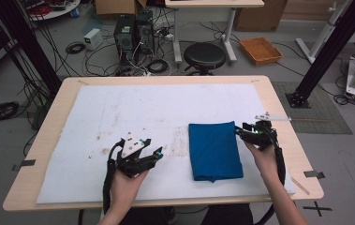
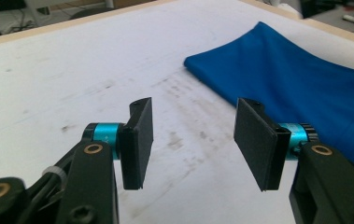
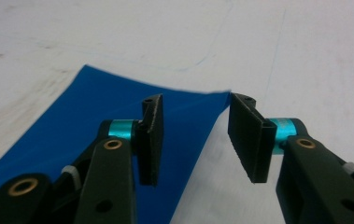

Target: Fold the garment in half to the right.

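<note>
1. A folded deep-blue cloth rectangle [image 1: 215,151] lies flat on the white padded sheet [image 1: 119,117] that covers the light wooden table [image 1: 287,140], right of the table's middle.
2. The right gripper [image 1: 239,132] sits at the cloth's far right corner; its jaws stand apart with nothing pinched, one over the blue fabric, the other over the white sheet beside the edge.
3. The left gripper [image 1: 158,153] hovers left of the cloth, near but clear of it, pointing toward it. Its jaws gape over a stained patch of sheet, holding nothing.
</note>
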A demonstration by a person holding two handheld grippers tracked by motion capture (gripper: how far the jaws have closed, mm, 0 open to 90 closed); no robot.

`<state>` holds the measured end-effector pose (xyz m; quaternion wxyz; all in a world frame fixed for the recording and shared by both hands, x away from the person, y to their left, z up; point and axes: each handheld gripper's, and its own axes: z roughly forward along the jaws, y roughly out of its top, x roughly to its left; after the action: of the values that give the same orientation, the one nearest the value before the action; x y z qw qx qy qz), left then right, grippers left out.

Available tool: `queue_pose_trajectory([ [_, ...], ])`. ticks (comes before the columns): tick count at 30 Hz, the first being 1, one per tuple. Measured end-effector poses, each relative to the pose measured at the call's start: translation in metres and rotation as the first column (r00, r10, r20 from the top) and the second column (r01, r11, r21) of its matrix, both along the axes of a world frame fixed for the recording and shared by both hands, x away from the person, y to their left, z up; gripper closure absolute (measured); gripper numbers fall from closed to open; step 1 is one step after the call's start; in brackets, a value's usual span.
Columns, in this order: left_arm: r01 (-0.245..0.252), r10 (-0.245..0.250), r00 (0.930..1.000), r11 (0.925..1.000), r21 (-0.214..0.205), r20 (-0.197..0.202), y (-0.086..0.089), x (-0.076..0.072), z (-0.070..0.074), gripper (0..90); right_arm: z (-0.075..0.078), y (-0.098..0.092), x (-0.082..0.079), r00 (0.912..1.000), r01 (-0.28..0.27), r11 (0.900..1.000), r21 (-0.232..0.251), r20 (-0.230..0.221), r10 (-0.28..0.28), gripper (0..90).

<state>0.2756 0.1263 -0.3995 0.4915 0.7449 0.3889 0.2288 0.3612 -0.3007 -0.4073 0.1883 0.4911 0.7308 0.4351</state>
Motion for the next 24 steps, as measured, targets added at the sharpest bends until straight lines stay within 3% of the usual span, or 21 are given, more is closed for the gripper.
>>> queue_pose_trajectory([
  [7,-0.055,0.055,0.9984,0.9985,-0.003,-0.010,0.030,-0.008,-0.009,46.6,-0.011,-0.018,-0.063,0.9986,-0.035,0.9957,0.086,-0.036,0.039,58.2],
  [11,-0.069,0.069,0.9975,0.9976,-0.011,-0.017,0.036,-0.007,-0.011,46.5,-0.019,-0.020,-0.090,0.9972,-0.055,0.9931,0.103,-0.044,0.060,60.8],
  [16,-0.065,0.065,0.9978,0.9978,-0.011,-0.014,0.035,-0.007,-0.011,46.6,-0.033,-0.013,-0.100,0.9911,-0.087,0.9916,0.096,-0.092,0.096,63.4],
  [20,-0.063,0.063,0.9979,0.9979,-0.012,-0.018,0.034,-0.007,-0.012,46.6,-0.040,-0.009,-0.102,0.9851,-0.119,0.9911,0.060,-0.118,0.126,84.0],
  [24,-0.064,0.064,0.9977,0.9979,-0.010,-0.023,0.035,-0.007,-0.013,46.5,-0.040,-0.012,-0.105,0.9859,-0.116,0.9919,0.051,-0.115,0.121,87.9],
])
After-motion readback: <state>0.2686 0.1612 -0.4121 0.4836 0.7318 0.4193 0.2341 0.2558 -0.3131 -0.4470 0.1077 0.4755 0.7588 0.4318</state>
